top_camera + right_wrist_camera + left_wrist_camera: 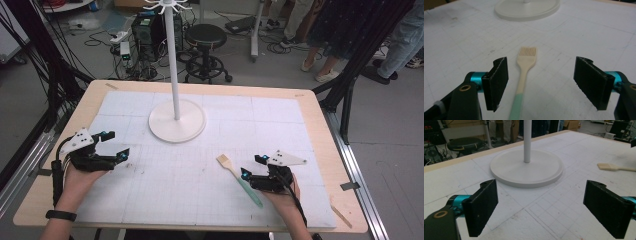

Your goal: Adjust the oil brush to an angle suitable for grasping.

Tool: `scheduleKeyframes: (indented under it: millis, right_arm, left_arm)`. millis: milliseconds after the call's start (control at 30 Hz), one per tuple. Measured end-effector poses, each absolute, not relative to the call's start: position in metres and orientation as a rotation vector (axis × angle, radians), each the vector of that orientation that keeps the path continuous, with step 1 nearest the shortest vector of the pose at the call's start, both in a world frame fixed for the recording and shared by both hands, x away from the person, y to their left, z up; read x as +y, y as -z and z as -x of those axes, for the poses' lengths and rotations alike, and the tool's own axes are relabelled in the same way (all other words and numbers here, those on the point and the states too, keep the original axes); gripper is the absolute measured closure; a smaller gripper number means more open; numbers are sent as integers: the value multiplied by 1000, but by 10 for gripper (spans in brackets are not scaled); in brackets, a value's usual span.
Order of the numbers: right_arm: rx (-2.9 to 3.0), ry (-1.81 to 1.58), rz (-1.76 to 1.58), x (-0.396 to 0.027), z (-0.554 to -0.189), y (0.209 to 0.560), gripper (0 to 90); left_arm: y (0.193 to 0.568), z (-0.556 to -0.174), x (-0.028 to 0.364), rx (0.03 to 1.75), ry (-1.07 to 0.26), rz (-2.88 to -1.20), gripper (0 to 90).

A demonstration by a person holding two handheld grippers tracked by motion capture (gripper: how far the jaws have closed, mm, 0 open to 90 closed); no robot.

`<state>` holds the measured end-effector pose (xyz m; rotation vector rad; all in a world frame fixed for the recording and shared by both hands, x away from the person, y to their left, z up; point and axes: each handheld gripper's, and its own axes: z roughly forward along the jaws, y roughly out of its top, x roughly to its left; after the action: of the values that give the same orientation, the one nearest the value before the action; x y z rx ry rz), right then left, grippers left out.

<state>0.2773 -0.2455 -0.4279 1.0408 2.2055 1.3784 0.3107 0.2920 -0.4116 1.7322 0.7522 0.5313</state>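
- High view: the brush (238,178) lay flat on the worktop (210,150) at about 5 o'clock from the stand (177,120), its handle beside the right gripper (252,167), handy for a grab. The left gripper (114,145) waited at 8 o'clock.
- Left gripper view: jaws apart, nothing between them, apparently idle.
- Right gripper view: jaws apart, straddling the handle without touching, lined up to clamp it.
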Motion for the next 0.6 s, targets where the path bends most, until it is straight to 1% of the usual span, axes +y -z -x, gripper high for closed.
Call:
scheduleKeyframes:
  millis: [200, 233, 367, 600]
  right_arm:
    - [2280, -1310, -1055, -230, -279, 434, 351]
    - [2295, -1284, -1054, -226, -280, 435, 384]
    - [2332, -1230, -1053, -220, -281, 438, 455]
    - [2387, -1136, -1049, -211, -283, 444, 562]
  left_arm:
    - [412, -310, 292, 751, -529, -1742, 132]
    - [412, -310, 291, 751, -528, -1743, 132]
    - [413, -309, 291, 753, -528, -1754, 133]
    - [413, -309, 290, 753, -520, -1755, 135]
